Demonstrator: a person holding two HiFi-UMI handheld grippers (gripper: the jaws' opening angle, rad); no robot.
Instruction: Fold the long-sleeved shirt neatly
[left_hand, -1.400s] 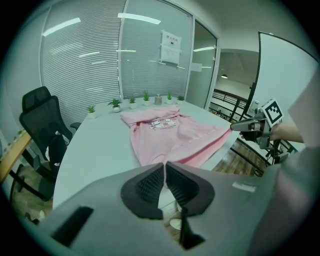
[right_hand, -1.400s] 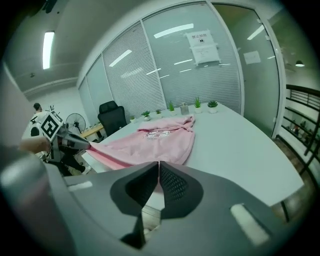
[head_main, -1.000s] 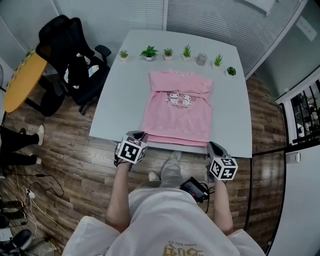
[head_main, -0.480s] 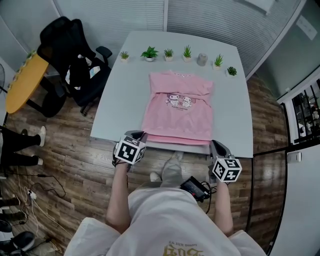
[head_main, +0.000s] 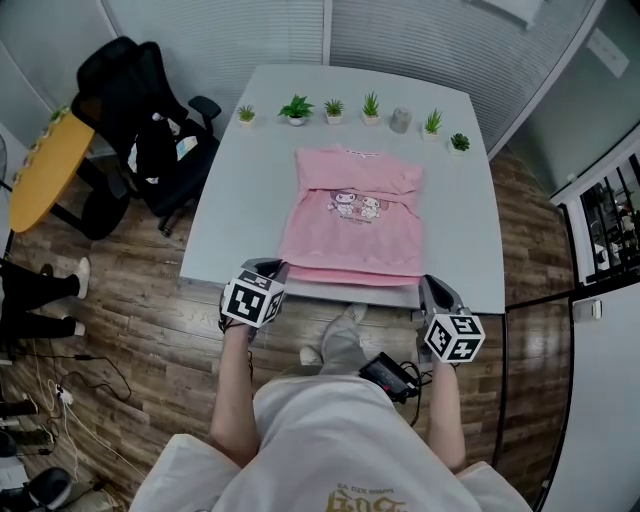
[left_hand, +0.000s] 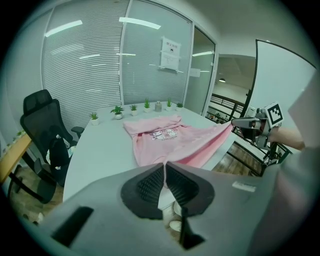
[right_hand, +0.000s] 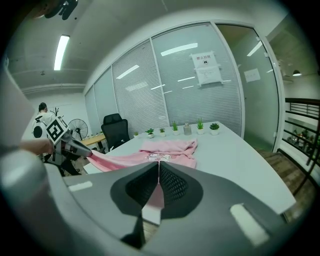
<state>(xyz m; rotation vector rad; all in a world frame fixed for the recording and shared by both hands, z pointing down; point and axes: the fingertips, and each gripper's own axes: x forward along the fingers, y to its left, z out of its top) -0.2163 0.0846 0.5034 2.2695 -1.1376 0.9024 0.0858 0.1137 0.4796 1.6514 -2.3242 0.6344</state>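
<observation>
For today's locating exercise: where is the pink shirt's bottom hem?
Head view: the hem sits at the white table's near edge, its corners pinched by the left gripper and right gripper.

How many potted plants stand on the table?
6 plants, lined along the far edge of the table: four left of the grey container, two right of it. None appears hidden.

An office: glass partitions (right_hand: 200, 100) with blinds (left_hand: 80, 65), swivel chair (head_main: 135, 100), meeting table (head_main: 240, 190).
</observation>
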